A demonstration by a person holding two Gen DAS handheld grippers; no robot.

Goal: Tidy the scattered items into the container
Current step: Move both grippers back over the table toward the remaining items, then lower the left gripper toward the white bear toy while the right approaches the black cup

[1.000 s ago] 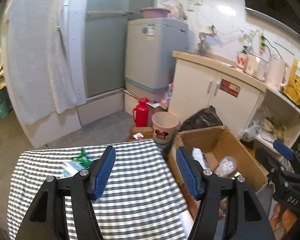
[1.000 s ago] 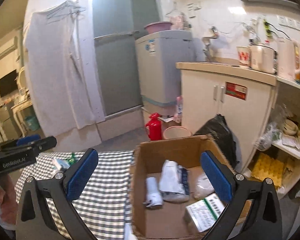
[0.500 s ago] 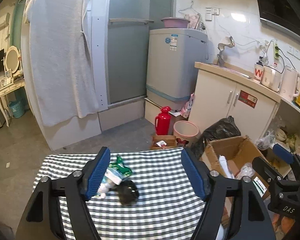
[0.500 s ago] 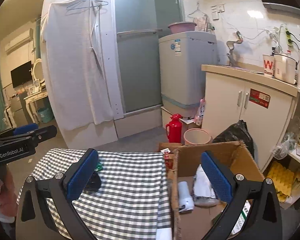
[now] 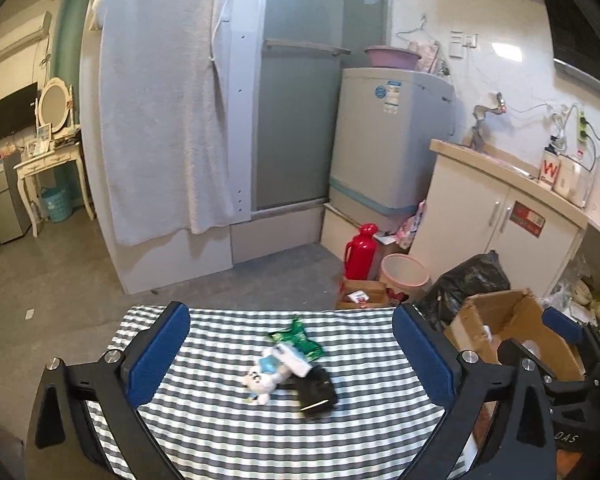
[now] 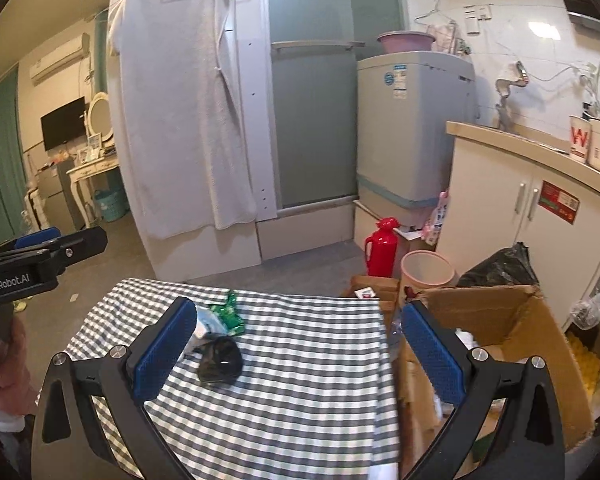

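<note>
— While the small heap lies mid-cloth on the striped surface [image 5: 228, 432], what do the jaws hold?
— Nothing. The left gripper [image 5: 292, 354] is opening wide, its jaws clear above the white plush toy [image 5: 260, 382], green packet [image 5: 298, 338] and black item [image 5: 316, 390], which touch one another. The right gripper [image 6: 300, 350] stands wide and empty too.
— What changed?
— A second ago both views faced the cardboard box [image 6: 512, 320]; now it sits at the right edge and the heap is central.
</note>
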